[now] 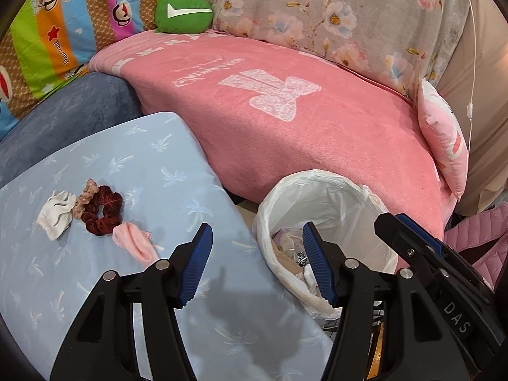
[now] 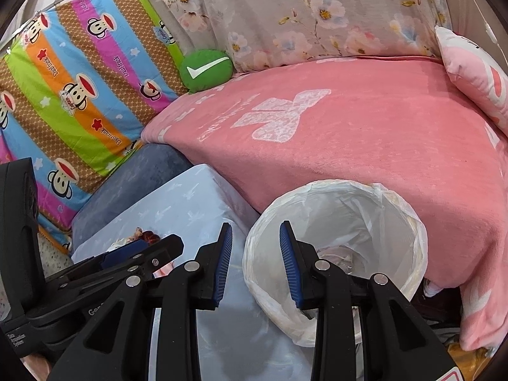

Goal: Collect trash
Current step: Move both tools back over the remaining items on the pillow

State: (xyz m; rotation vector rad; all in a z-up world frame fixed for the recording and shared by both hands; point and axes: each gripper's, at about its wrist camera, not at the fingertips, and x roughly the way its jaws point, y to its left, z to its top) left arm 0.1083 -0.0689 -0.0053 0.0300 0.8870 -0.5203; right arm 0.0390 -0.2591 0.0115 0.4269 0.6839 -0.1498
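Both the left tongs and right tongs gape empty beside the lined trash bin, so reaching for the pink scrap on the blue cushion risks snagging the dark red scrunchie touching it.

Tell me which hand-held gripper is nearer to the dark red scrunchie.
Left. The left hand-held gripper hovers open just right of the dark red scrunchie; the right hand-held gripper is farther away, over the bin's rim.
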